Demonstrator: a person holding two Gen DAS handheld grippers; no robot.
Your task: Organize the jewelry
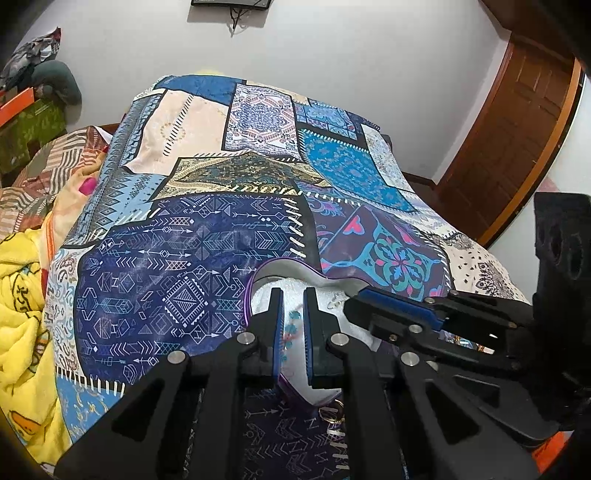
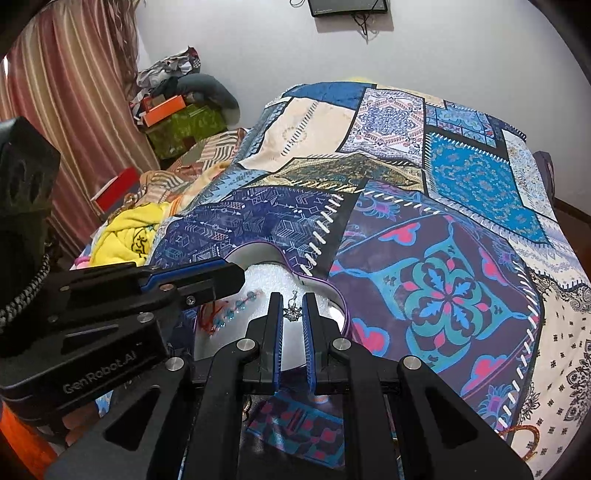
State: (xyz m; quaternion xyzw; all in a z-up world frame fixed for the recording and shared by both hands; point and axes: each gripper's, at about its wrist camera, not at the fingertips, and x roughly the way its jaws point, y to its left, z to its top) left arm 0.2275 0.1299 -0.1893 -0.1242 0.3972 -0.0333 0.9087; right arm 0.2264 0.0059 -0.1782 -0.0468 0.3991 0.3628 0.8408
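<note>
A heart-shaped box (image 1: 254, 284) with a purple rim (image 2: 345, 314) and white lining lies on the patchwork bedspread. On the lining lie a teal bead string with red thread (image 2: 236, 306) and a silver star-shaped pendant (image 2: 291, 314). My left gripper (image 1: 293, 295) hangs over the teal beads (image 1: 294, 315), jaws nearly together with nothing pinched. Its fingers also reach in from the left in the right wrist view (image 2: 221, 275). My right gripper (image 2: 291, 297) hovers over the pendant, jaws close together and holding nothing. It shows again in the left wrist view (image 1: 360, 297). Gold rings (image 1: 330, 413) lie near the box.
The patchwork bedspread (image 1: 207, 229) covers the bed. A yellow blanket (image 1: 22, 317) is bunched at the left edge. Stacked boxes and clothes (image 2: 177, 110) stand by a striped curtain (image 2: 74, 92). A wooden door (image 1: 517, 129) is at the right, a wall-mounted screen (image 2: 347, 7) above.
</note>
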